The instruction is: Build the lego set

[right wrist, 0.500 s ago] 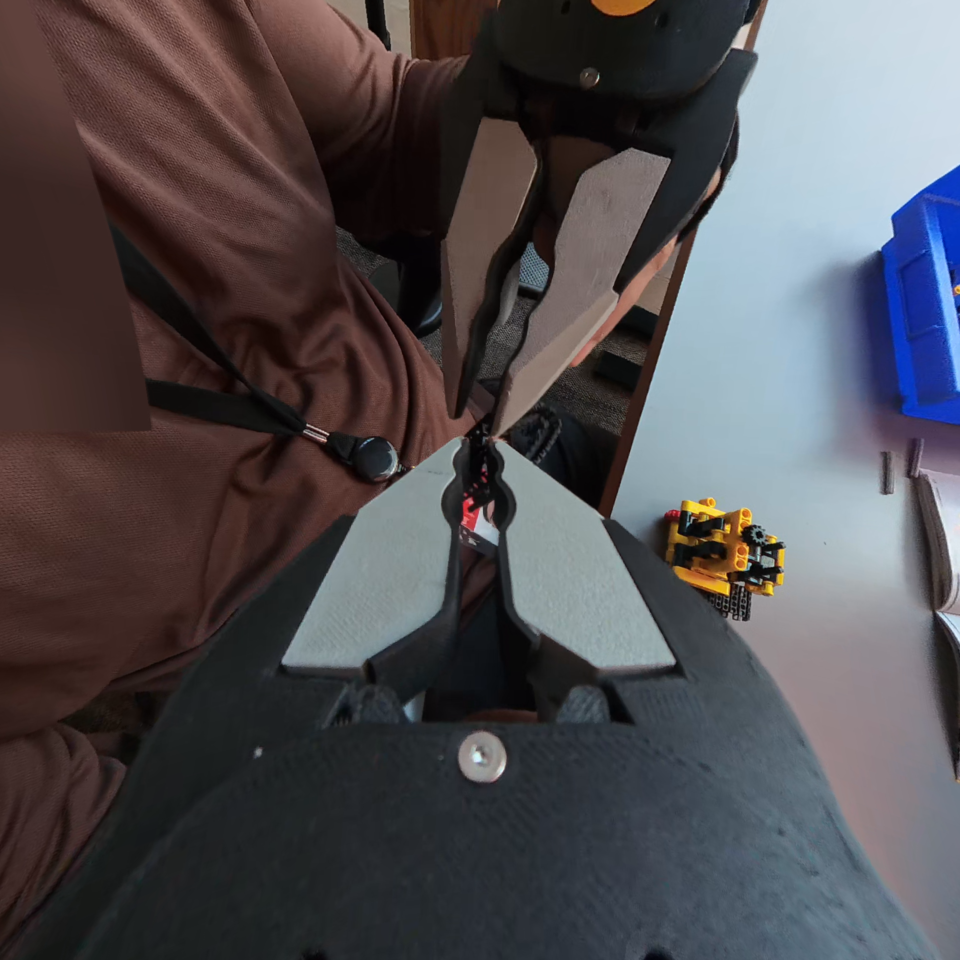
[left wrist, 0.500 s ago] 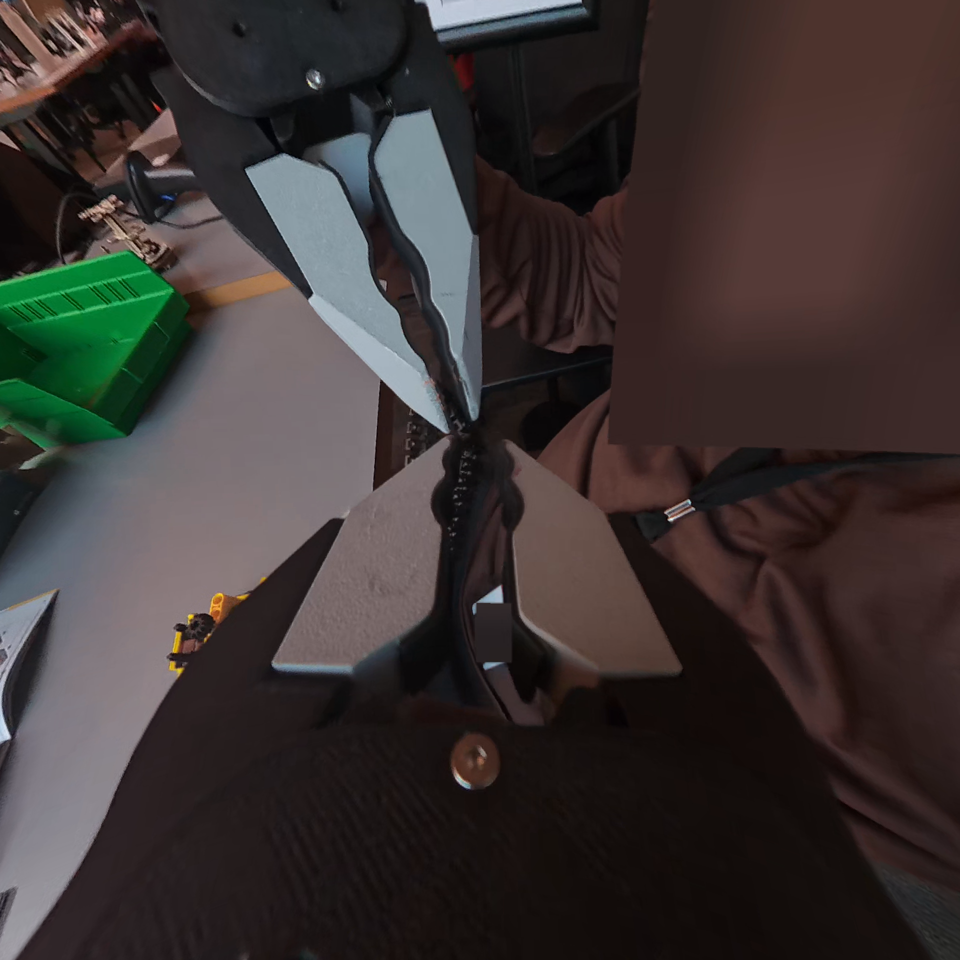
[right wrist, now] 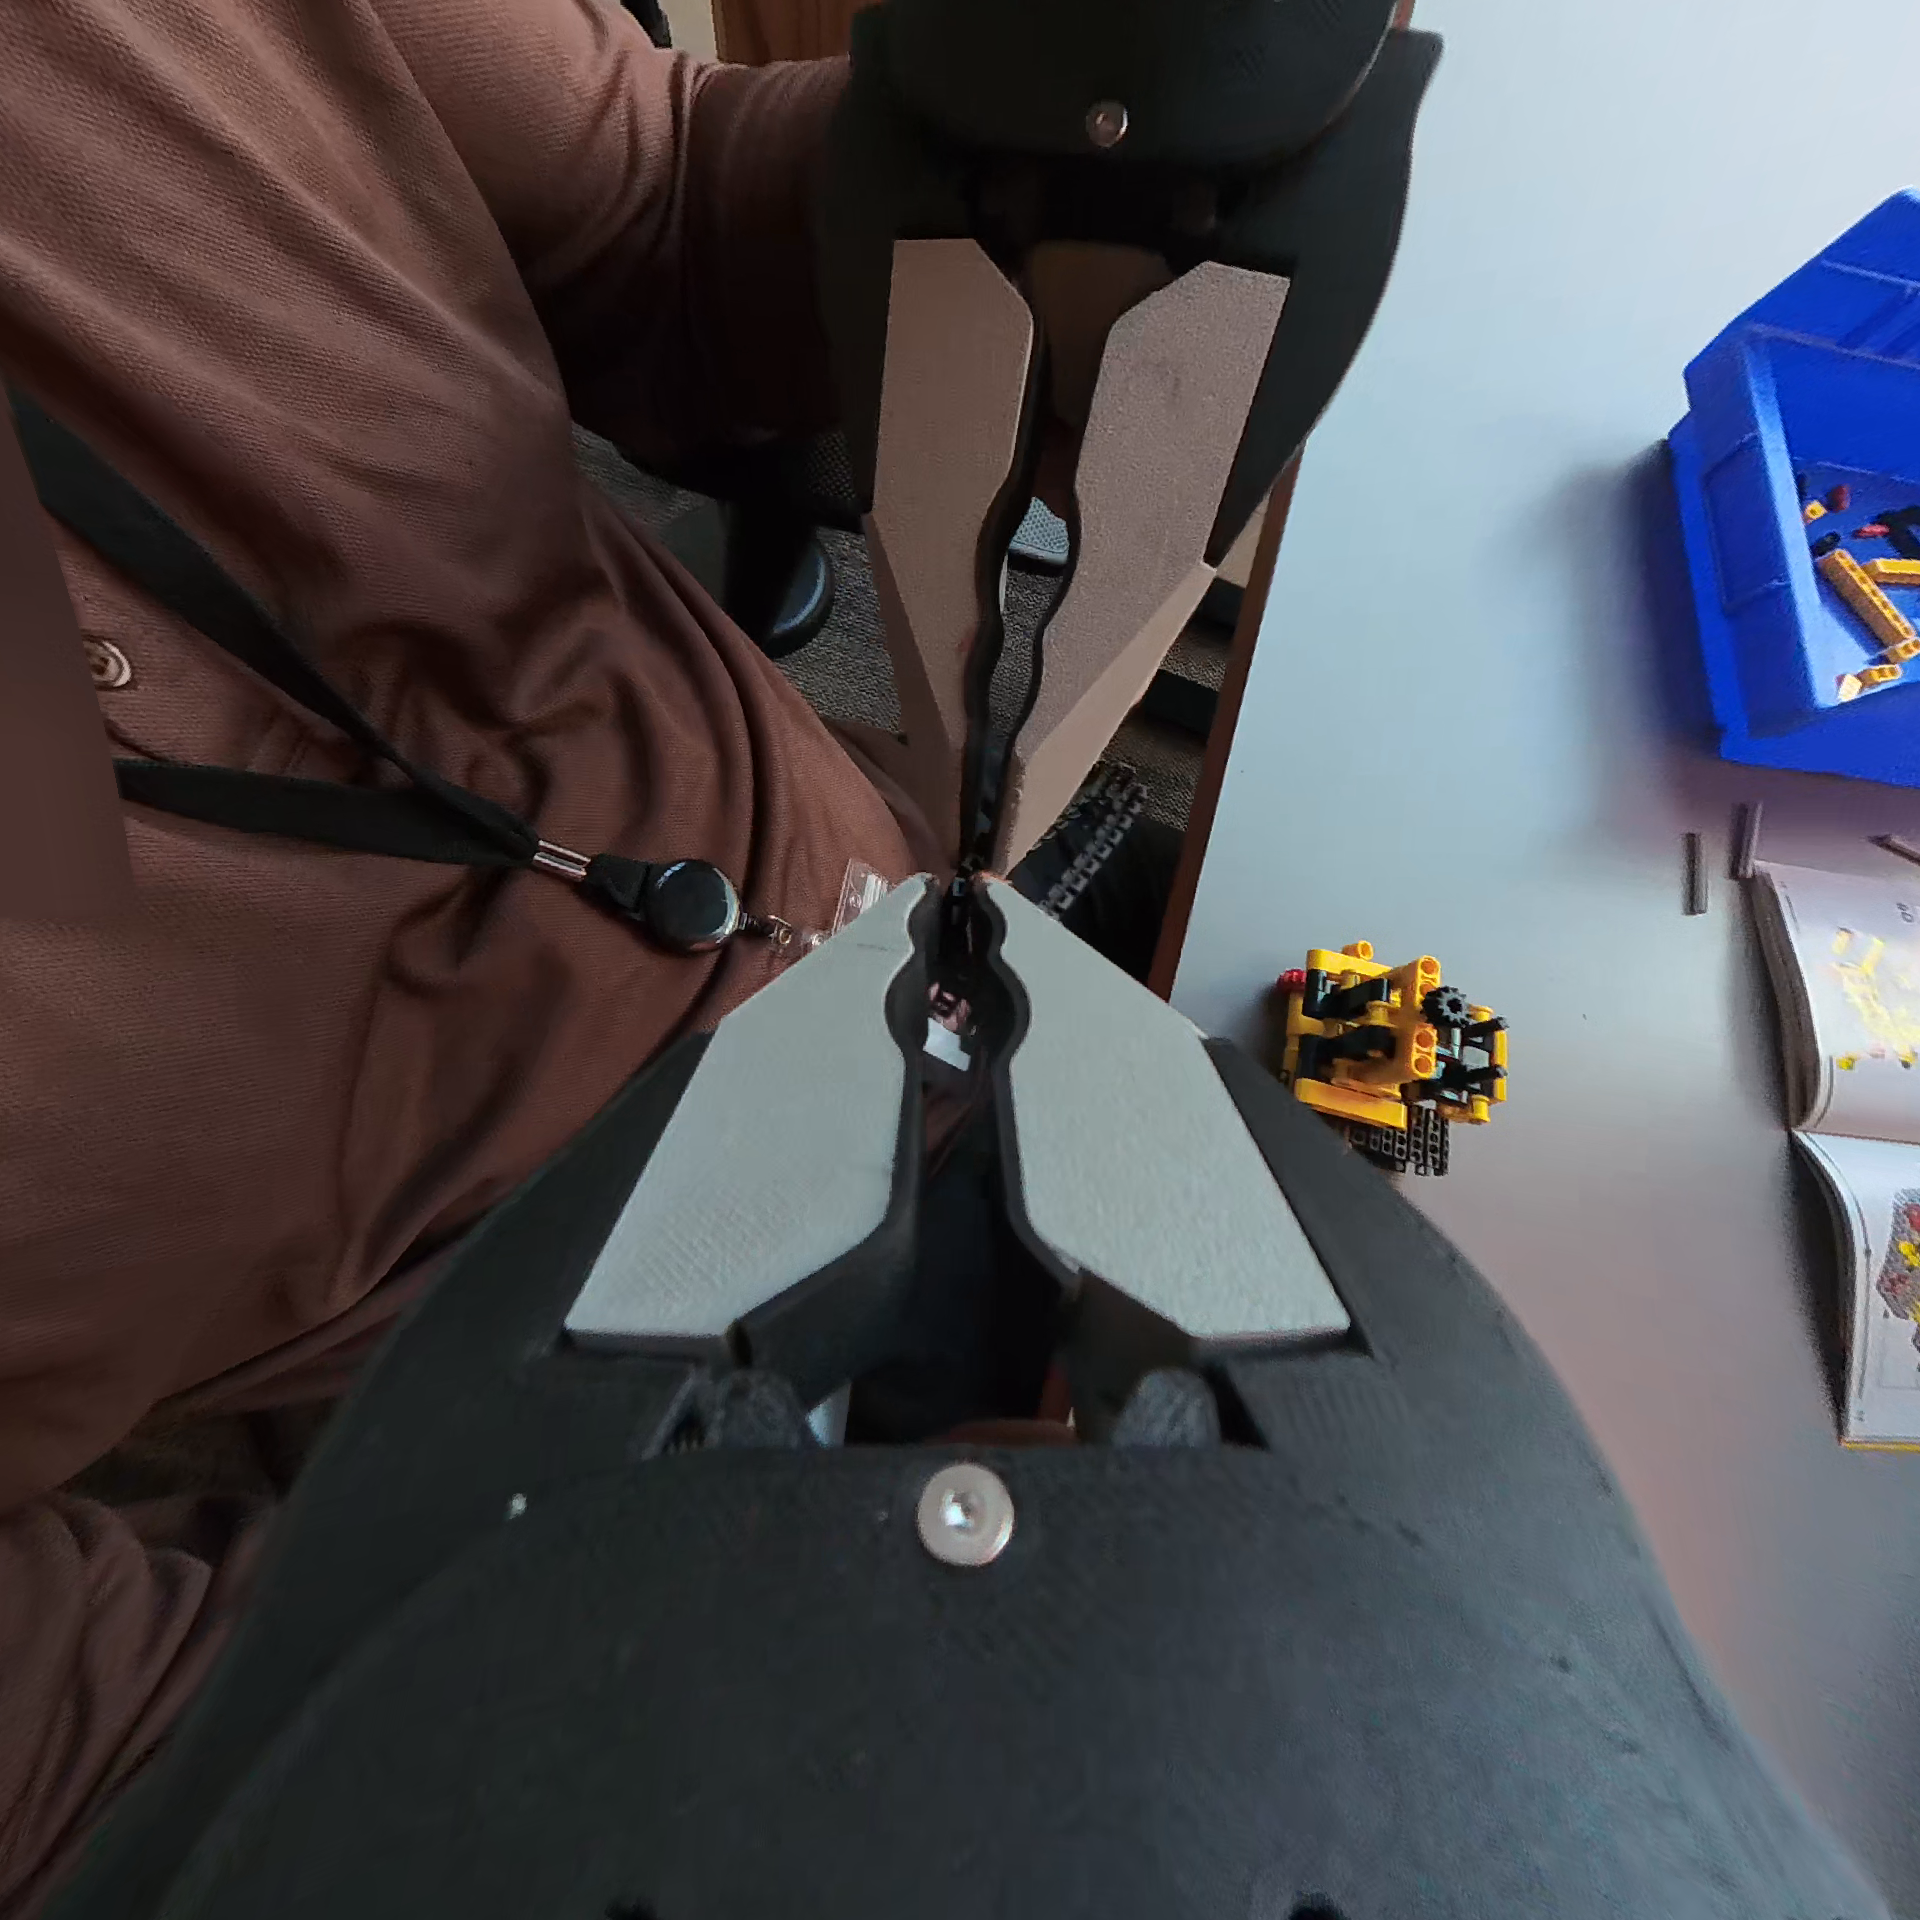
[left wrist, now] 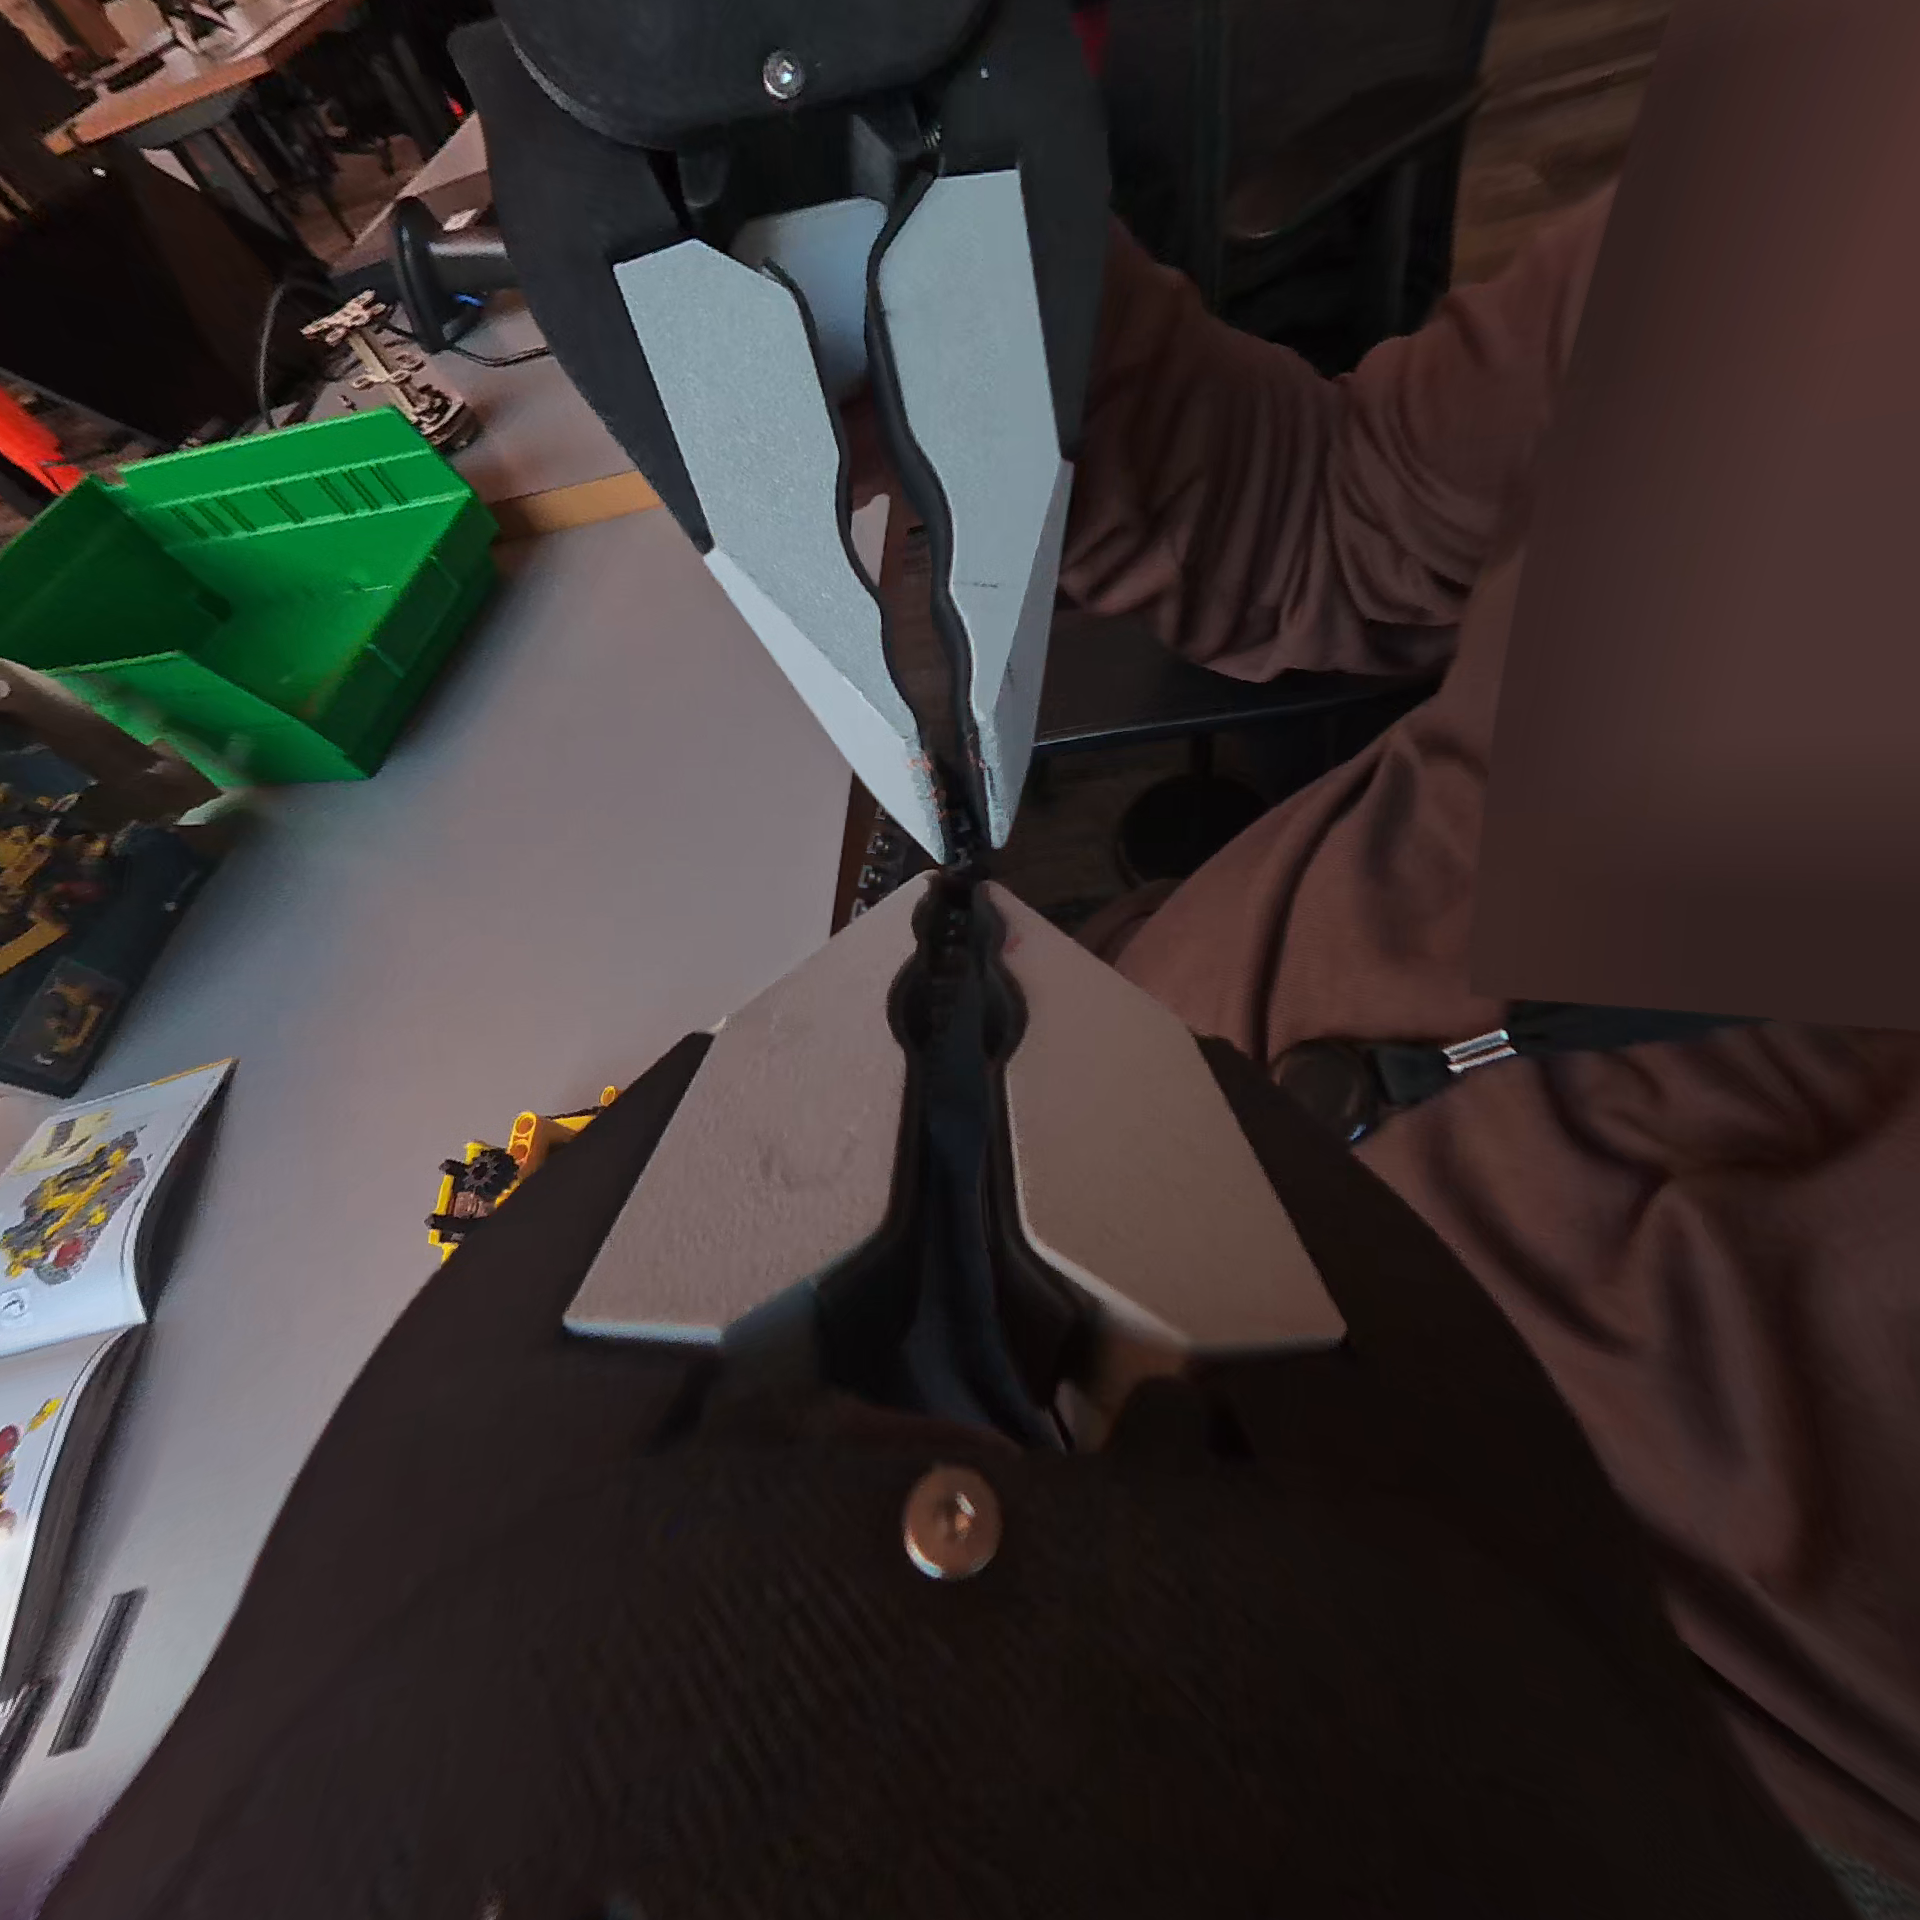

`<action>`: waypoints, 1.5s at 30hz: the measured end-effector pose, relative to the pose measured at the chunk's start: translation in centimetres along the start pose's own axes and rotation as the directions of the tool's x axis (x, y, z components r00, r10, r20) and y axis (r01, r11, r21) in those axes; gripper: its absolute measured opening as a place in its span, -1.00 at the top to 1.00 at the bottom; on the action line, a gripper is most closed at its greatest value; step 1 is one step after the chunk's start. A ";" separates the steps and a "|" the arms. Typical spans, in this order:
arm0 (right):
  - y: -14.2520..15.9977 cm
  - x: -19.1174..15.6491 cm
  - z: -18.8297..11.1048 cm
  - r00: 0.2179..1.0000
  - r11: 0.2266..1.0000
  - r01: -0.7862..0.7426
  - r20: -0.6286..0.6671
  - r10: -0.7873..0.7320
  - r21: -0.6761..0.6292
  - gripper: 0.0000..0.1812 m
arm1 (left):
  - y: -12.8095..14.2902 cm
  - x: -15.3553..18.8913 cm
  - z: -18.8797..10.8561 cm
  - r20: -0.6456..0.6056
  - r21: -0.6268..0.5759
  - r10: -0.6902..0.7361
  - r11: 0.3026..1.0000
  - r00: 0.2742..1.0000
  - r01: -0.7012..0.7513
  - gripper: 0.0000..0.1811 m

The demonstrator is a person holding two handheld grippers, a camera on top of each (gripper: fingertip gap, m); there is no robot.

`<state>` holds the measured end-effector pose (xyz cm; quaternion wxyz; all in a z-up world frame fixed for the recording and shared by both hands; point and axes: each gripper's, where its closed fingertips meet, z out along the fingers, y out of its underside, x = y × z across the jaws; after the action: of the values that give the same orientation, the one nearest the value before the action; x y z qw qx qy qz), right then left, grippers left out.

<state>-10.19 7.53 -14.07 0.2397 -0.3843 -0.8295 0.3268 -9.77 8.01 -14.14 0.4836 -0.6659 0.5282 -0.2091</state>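
My left gripper (left wrist: 956, 896) and right gripper (right wrist: 956, 894) meet tip to tip in the air in front of the person's brown shirt, just off the table's near edge. Both are shut on the same black Lego track chain (right wrist: 964, 914), which runs between their jaws (left wrist: 951, 961). A loose stretch of this chain (right wrist: 1091, 831) hangs beside the tips. In the left wrist view the right gripper (left wrist: 961, 844) comes down from above. In the right wrist view the left gripper (right wrist: 982, 862) does the same. The yellow Lego vehicle (right wrist: 1392, 1049) stands on the grey table near its edge (left wrist: 499, 1164).
A green bin (left wrist: 270, 582) sits at the table's far left. A blue bin (right wrist: 1787, 499) holds loose yellow and black parts. An open instruction booklet (right wrist: 1849, 1018) lies beside the vehicle (left wrist: 73, 1195). Two dark axles (right wrist: 1696, 873) lie near it. A lanyard reel (right wrist: 691, 904) hangs on the shirt. The grippers are tip to tip, or close to it. The lanyard reel (right wrist: 691, 904) is about equally far from each gripper, around 15 cm.
Both grippers stay tip to tip on the chain. The left gripper has turned slightly, so more of the table and booklet shows. The hanging chain stretch shows more clearly.
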 end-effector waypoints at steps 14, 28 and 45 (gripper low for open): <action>1.2 2.3 0.8 0.987 0.995 -0.018 -0.159 0.002 -0.102 0.97 | 1.3 -2.1 0.3 0.134 -0.088 -0.074 0.992 0.988 0.086 1.00; 1.8 3.3 1.1 0.977 0.989 -0.007 -0.212 -0.024 -0.144 0.99 | 1.2 -2.7 0.2 0.203 -0.101 -0.045 0.993 0.978 0.067 1.00; 1.9 3.5 1.2 0.978 0.989 -0.052 -0.207 0.023 -0.138 1.00 | 1.4 -2.9 0.3 0.206 -0.093 -0.074 0.991 0.976 0.095 1.00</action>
<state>-12.10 10.86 -15.71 0.2893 -0.4477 -0.8144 0.2296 -11.22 10.82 -14.82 0.4908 -0.7294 0.4574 -0.1335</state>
